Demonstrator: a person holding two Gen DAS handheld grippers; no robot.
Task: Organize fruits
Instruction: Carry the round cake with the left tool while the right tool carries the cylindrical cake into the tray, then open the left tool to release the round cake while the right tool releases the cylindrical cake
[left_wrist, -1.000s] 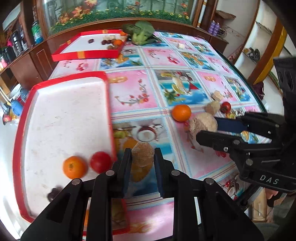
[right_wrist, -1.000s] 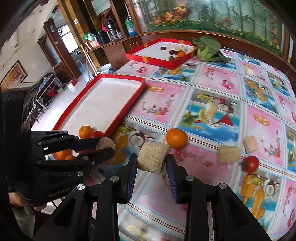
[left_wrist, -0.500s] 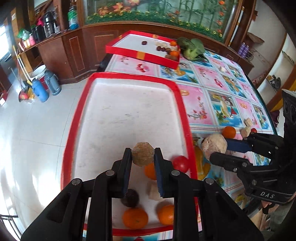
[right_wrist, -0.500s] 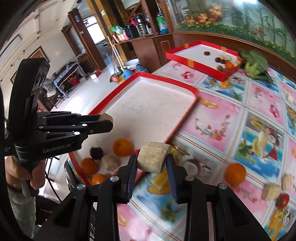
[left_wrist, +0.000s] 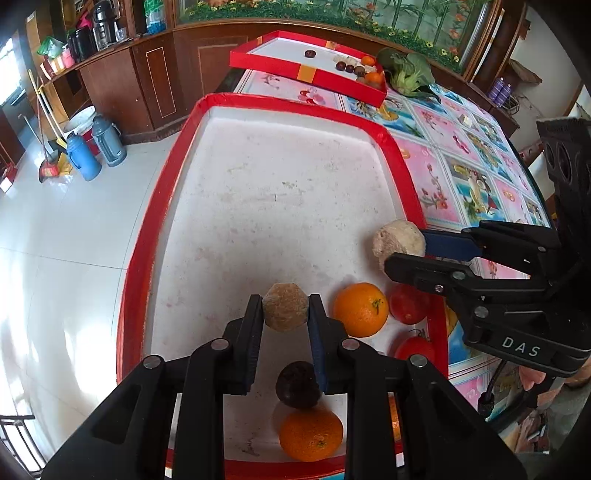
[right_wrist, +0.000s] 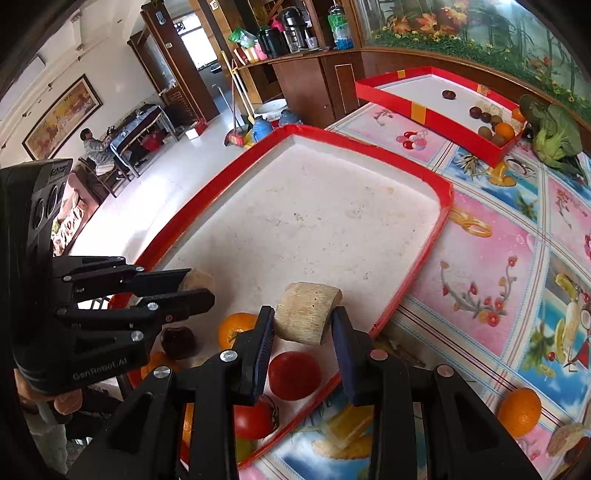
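Observation:
My left gripper (left_wrist: 285, 310) is shut on a round tan fruit (left_wrist: 285, 308) and holds it above the near end of the large red-rimmed white tray (left_wrist: 280, 184). My right gripper (right_wrist: 306, 319) is shut on a tan cut chunk (right_wrist: 307, 317), also over the tray's near end; it shows in the left wrist view (left_wrist: 398, 242). In the tray lie oranges (left_wrist: 361, 309) (left_wrist: 311, 434), a dark fruit (left_wrist: 298, 384) and tomatoes (left_wrist: 408, 308). The left gripper shows in the right wrist view (right_wrist: 192, 286).
A second red tray (right_wrist: 413, 99) with several fruits stands at the table's far end beside green vegetables (right_wrist: 554, 133). An orange (right_wrist: 519, 411) and tan pieces (right_wrist: 567, 437) lie on the patterned tablecloth at right. The tray's left rim overhangs the floor side.
Both grippers have moved left from above the tablecloth to over the near end of the large tray, each still holding its piece.

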